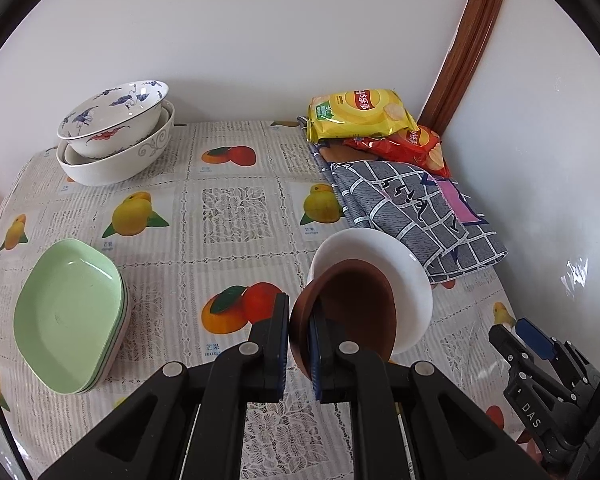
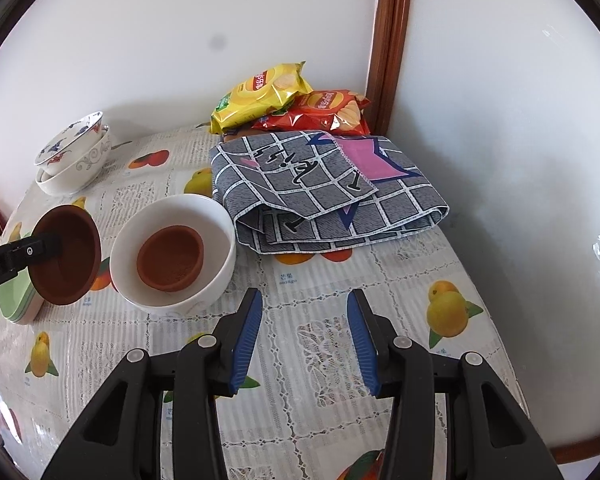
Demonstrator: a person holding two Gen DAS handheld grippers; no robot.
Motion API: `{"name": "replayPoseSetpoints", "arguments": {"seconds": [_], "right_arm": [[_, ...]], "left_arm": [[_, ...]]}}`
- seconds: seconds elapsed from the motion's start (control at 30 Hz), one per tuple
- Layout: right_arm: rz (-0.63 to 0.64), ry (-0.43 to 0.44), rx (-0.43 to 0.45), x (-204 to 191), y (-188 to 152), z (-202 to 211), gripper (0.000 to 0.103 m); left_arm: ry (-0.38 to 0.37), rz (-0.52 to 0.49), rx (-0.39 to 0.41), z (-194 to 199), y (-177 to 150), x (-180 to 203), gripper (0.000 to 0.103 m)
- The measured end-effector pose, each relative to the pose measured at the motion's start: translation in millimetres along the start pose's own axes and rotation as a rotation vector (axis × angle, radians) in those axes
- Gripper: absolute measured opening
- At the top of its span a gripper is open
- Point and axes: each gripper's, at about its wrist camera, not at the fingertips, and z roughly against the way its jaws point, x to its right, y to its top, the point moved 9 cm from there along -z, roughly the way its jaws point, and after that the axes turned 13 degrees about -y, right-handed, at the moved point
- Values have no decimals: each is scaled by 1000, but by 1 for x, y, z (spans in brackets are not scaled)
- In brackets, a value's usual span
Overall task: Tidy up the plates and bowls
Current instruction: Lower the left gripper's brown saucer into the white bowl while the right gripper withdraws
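My left gripper (image 1: 300, 312) is shut on the rim of a brown bowl (image 1: 352, 308), which hangs tilted above the fruit-print tablecloth (image 1: 228, 208). The right wrist view shows that same brown bowl (image 2: 66, 256) on the left gripper (image 2: 56, 242), over a stack of green plates (image 2: 16, 300). Beside it stands a white bowl (image 2: 204, 280) with a second brown bowl (image 2: 170, 260) inside. My right gripper (image 2: 305, 296) is open and holds nothing, just in front of the white bowl. The green plates (image 1: 68, 312) lie at the left. A blue-patterned bowl (image 1: 116, 120) sits nested in white bowls (image 1: 132, 160) at the back left.
A folded grey checked cloth (image 1: 412, 216) lies behind the white bowl (image 1: 380, 252). Yellow (image 1: 356, 116) and red (image 1: 408, 146) crisp bags rest in the back corner by a wooden trim (image 1: 472, 52). White walls close the back and right. The right gripper (image 1: 512, 330) shows at the lower right.
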Motion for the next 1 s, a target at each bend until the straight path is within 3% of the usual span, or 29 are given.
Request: {"name": "replayPoseSetpoints", "arguments": {"seconds": [0.5,1.0], "right_arm": [[-75,-4,-49,28,-11,-34,44],[-59,20,-94,20,-20,-54,44]], "left_arm": [[-12,-25,-66,-55,6,19,9],[-29,-9,-100,-89,6,18,10]]}}
